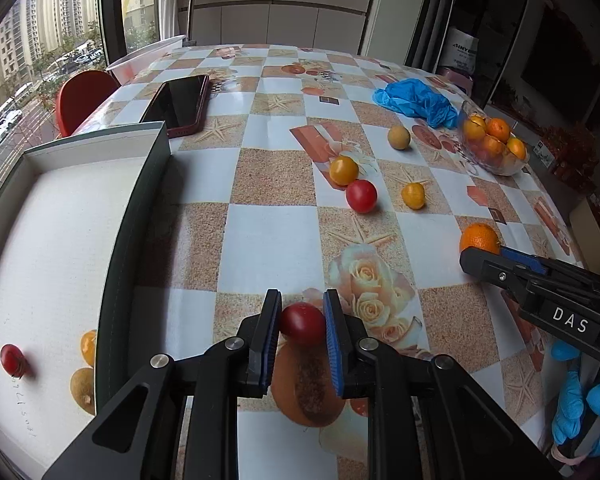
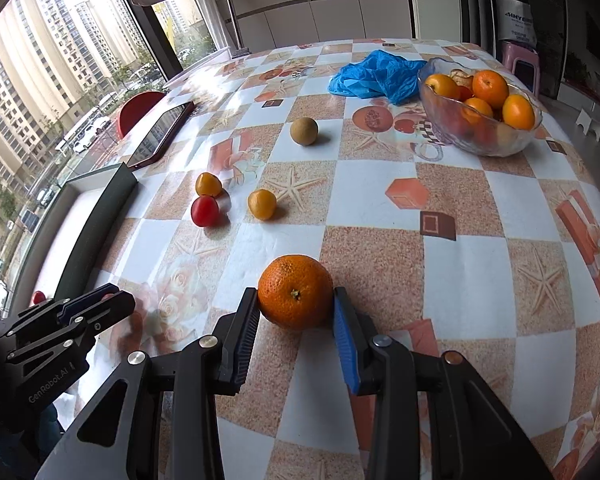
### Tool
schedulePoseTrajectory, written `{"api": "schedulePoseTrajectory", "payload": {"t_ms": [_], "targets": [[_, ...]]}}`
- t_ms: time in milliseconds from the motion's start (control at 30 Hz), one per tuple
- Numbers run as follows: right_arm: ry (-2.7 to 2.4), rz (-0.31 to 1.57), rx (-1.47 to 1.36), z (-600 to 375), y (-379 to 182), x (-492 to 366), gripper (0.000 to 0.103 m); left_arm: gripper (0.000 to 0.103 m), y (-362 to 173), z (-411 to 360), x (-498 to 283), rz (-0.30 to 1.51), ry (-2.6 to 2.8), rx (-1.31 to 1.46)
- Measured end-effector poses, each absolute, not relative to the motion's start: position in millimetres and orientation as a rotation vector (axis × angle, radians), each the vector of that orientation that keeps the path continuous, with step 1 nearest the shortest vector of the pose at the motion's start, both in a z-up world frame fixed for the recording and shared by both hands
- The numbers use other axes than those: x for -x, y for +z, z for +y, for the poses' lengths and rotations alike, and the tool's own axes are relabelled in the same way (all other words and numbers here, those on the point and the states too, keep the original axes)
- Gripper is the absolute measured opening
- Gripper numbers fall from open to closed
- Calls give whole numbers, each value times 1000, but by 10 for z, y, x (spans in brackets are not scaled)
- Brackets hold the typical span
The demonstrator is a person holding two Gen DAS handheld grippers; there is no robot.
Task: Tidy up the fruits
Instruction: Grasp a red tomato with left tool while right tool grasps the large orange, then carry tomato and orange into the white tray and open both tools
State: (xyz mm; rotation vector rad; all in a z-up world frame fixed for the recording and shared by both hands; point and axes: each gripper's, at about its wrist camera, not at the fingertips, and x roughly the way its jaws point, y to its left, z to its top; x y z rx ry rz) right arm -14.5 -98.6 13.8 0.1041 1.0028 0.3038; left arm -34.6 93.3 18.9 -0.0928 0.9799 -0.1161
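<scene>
My left gripper (image 1: 302,312) is shut on a red cherry tomato (image 1: 303,323) just above the table, right of the white-lined box (image 1: 60,248). The box holds a red tomato (image 1: 12,360), a yellow tomato (image 1: 89,347) and a brown fruit (image 1: 83,390). My right gripper (image 2: 296,308) is shut on a mandarin orange (image 2: 295,297) that rests on the table. Loose on the cloth lie a red tomato (image 2: 205,211), two yellow tomatoes (image 2: 208,185) (image 2: 261,203) and a brown round fruit (image 2: 303,131). A glass bowl (image 2: 480,136) holds several oranges at the far right.
A dark phone (image 1: 178,100) lies beyond the box. A crumpled blue glove (image 2: 376,74) lies next to the bowl. A red chair back (image 1: 85,98) stands at the table's left edge by the window. A clear tray (image 1: 148,58) sits at the far left corner.
</scene>
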Motion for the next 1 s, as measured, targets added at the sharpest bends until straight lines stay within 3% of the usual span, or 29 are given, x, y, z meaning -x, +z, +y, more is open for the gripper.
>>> {"api": "schedulePoseTrajectory", "payload": {"t_ms": [467,1000], "targets": [[345,975,-77,-639,365,465,40,23,637,1226,795,872,-109,112],[504,947,50,339,565,635,40,23,697,2104,1031,805,60,176]]}}
